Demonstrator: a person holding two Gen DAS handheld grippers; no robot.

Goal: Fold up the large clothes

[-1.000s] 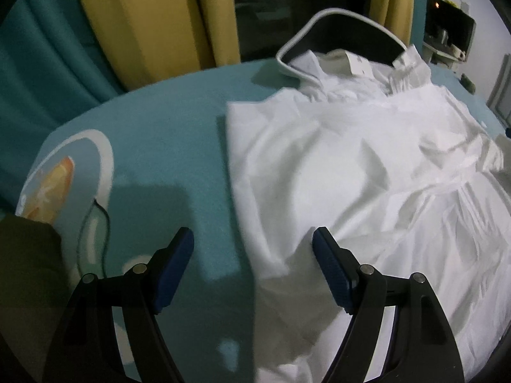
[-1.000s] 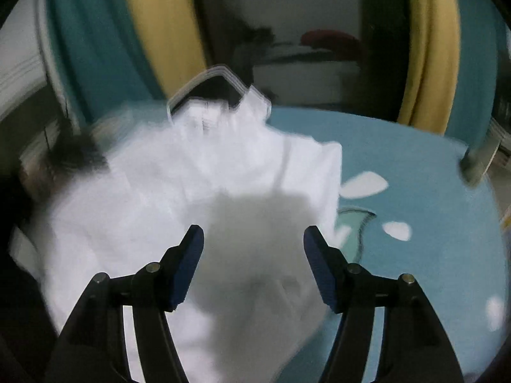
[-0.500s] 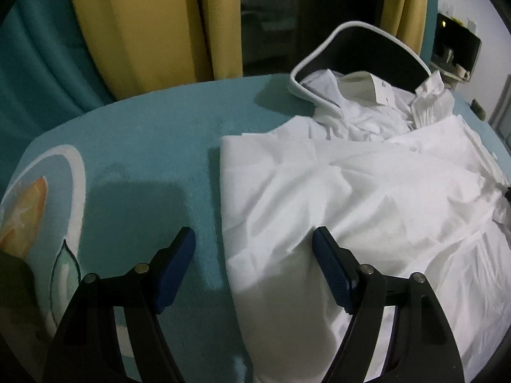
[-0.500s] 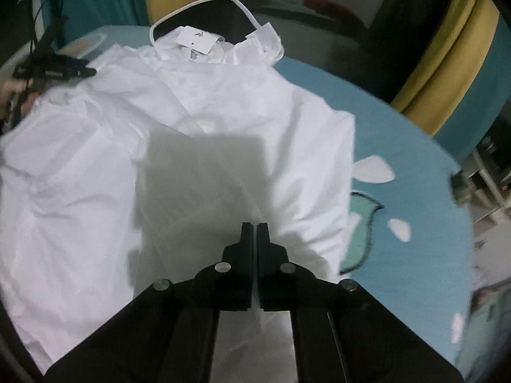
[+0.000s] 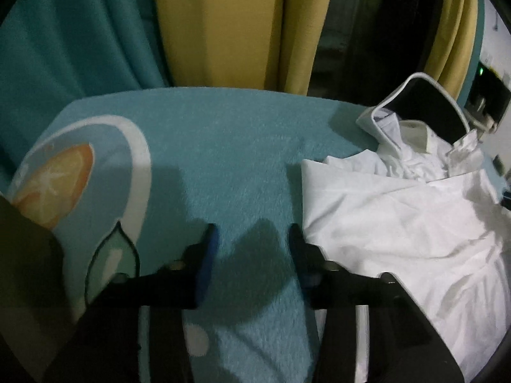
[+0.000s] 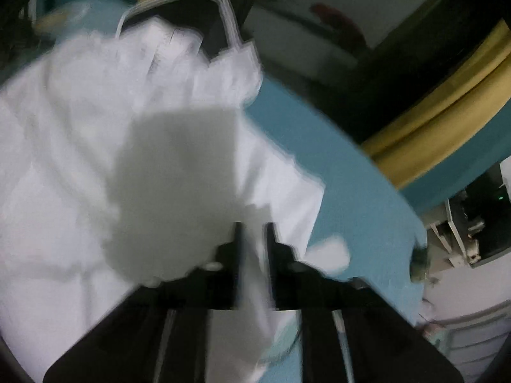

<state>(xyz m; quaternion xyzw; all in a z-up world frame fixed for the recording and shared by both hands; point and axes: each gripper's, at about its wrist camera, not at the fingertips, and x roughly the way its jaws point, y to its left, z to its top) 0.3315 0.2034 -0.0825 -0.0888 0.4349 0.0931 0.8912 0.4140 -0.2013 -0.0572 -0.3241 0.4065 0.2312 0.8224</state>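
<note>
A large white shirt (image 5: 399, 217) lies crumpled on a teal blanket (image 5: 223, 146), collar at the far end on a white hanger (image 5: 418, 79). My left gripper (image 5: 252, 239) is open and empty, over bare blanket just left of the shirt's edge. In the blurred right wrist view the shirt (image 6: 80, 159) fills the left and middle. My right gripper (image 6: 254, 233) has its fingers close together with a strip of the white fabric running between them, near the shirt's right edge.
The blanket carries an orange-slice print (image 5: 54, 178) at the left. Teal and yellow curtains (image 5: 217, 25) hang behind. A dark chair back (image 5: 428, 111) stands behind the collar. Shelving (image 6: 469, 229) sits off the bed's right edge.
My left gripper swung left off the shirt onto bare blanket and its fingers narrowed. My right gripper shut on the shirt half a second ago and has moved towards the right edge with fabric in it.
</note>
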